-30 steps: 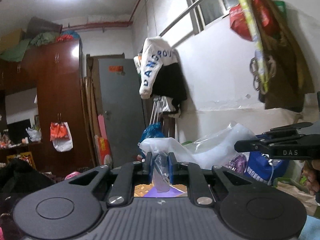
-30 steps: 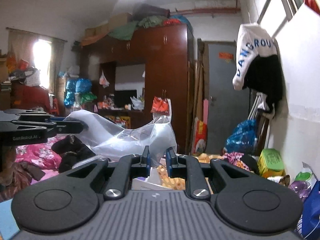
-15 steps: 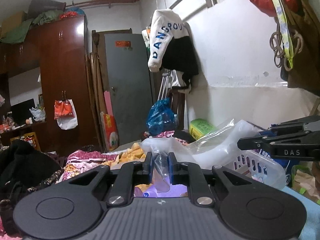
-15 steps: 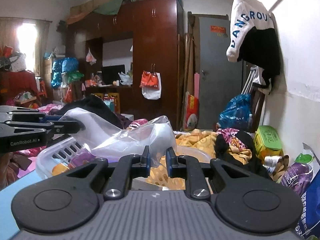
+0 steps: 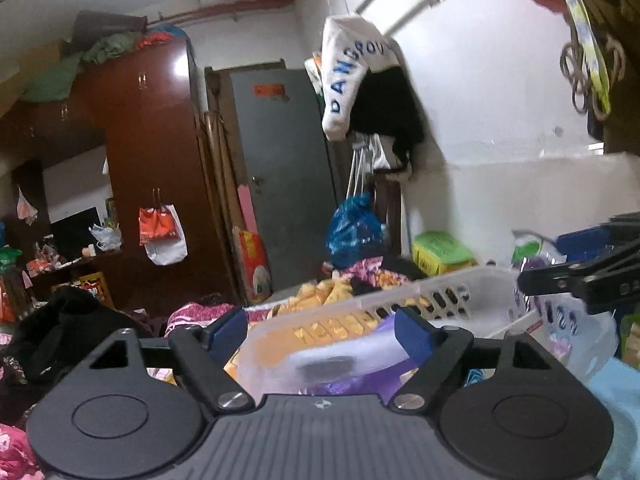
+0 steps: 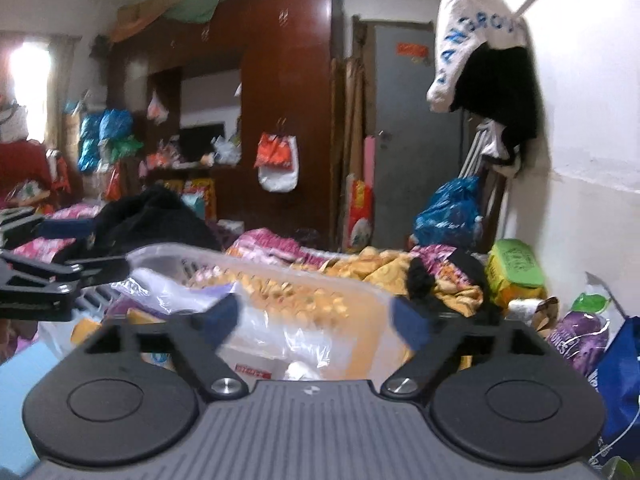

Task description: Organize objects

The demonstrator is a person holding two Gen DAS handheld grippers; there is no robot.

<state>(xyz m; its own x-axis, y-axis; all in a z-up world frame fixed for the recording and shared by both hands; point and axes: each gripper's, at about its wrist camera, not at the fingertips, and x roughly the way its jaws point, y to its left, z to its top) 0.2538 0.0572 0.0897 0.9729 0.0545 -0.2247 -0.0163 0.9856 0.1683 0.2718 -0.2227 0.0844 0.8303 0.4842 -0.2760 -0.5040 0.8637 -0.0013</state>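
Clear plastic bag (image 6: 304,336) lies inside the white slotted basket (image 5: 440,292), and that is where we judge the task stands: this item looks put away, with nothing pinched in either tool. Our left gripper (image 5: 320,332) has its blue pads spread wide apart, and our right gripper (image 6: 316,320) is spread just as wide; both hover just over the basket with the bag below and between their tips, apparently touching neither. From how things lie, one placement seems complete. What is left is harder to say, since the room is crowded with loose things and we cannot tell which of them belong to the job.

The two views share the basket but differ in what they reveal. From the right wrist we see the bag's crinkled film clearly, some yellow packets (image 6: 312,300) under it, and a white box with a red label (image 6: 256,368) near the tool's base. That view also takes in a green box (image 6: 516,264) by the wall and the left tool's tips at the far left edge. From the left wrist the bag is only a blurred pale shape with a dark patch over something purple, but the basket's slotted far wall reads well, and the right tool's tips reach in from the right edge.
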